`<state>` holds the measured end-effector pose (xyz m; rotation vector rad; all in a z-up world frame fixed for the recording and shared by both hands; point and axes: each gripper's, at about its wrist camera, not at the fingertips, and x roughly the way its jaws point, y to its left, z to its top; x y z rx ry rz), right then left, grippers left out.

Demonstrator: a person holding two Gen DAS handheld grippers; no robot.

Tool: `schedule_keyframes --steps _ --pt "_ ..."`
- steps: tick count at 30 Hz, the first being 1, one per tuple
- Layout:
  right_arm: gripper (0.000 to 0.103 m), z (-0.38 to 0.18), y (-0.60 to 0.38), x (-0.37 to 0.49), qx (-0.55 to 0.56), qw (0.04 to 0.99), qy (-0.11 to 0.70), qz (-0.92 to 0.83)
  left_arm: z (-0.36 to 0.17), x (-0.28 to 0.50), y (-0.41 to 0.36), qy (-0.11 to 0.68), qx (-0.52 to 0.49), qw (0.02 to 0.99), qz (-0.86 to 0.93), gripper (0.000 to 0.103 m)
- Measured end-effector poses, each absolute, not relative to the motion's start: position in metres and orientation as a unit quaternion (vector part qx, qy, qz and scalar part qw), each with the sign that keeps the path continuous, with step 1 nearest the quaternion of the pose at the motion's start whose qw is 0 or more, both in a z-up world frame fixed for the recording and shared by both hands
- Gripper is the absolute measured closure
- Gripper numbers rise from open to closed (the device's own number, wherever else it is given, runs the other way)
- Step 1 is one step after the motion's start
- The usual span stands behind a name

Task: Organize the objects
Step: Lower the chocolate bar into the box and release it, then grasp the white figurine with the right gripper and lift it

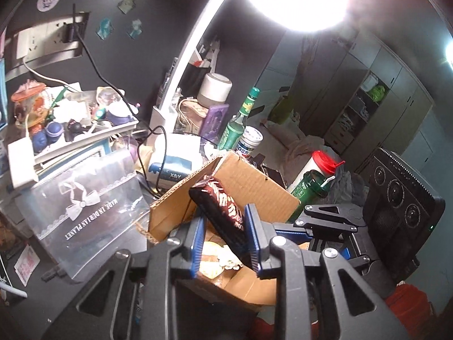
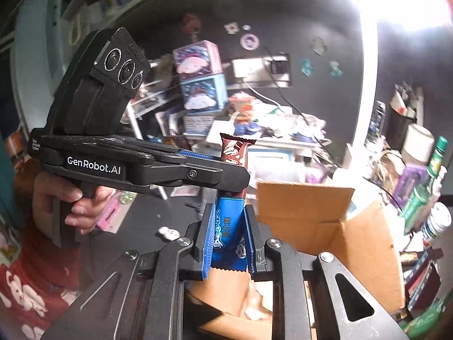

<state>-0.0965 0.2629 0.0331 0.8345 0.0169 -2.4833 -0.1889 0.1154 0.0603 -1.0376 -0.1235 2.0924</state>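
I held a brown snack bar [image 1: 223, 206] pinched in my left gripper [image 1: 225, 239] and a blue snack packet [image 2: 229, 232] clamped in my right gripper [image 2: 228, 240], both poised above the open cardboard box [image 1: 249, 178] on the cluttered desk [image 1: 36, 297], apparently ready for sorting.

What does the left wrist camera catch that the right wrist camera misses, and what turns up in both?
Only the left wrist view shows the clear plastic case with a white bow and the red-capped white tub.

Only the right wrist view shows the blue snack packet clamped in the right gripper, and the hand holding the left gripper.

Both show the brown snack bar in the left gripper and the cardboard box.
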Motion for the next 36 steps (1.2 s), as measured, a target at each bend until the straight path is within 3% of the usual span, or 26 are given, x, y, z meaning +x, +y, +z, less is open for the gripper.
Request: schedule_keyframes --steps 13,15,16,17,19,20,30,36 --pt "0.089 -0.004 0.303 -0.125 0.410 0.233 -0.009 -0.882 0.027 -0.211 0.168 0.013 -0.483 0.366 0.796 0.078" --pt "0.088 -0.005 0.303 -0.125 0.414 0.230 0.000 -0.881 0.027 -0.209 0.169 0.022 -0.484 0.365 0.795 0.067" --pt "0.087 -0.006 0.302 -0.125 0.416 0.227 0.009 -0.880 0.029 -0.207 0.169 0.026 -0.481 0.363 0.798 0.049" --pt "0.080 -0.007 0.300 -0.125 0.419 0.223 0.019 -0.880 0.032 -0.205 0.167 0.031 -0.475 0.360 0.802 0.033" --pt "0.063 -0.007 0.299 -0.124 0.418 0.220 0.024 -0.881 0.039 -0.202 0.164 0.040 -0.461 0.353 0.813 0.025" --pt "0.059 -0.006 0.298 -0.123 0.416 0.218 0.026 -0.883 0.042 -0.199 0.161 0.041 -0.456 0.353 0.816 0.025" --pt "0.059 0.011 0.286 -0.113 0.383 0.222 0.038 -0.896 0.076 -0.169 0.098 0.024 -0.402 0.324 0.856 0.021" --pt "0.059 0.027 0.237 -0.085 0.323 0.296 0.056 -0.897 0.068 -0.138 0.030 0.012 -0.368 0.256 0.894 0.019"
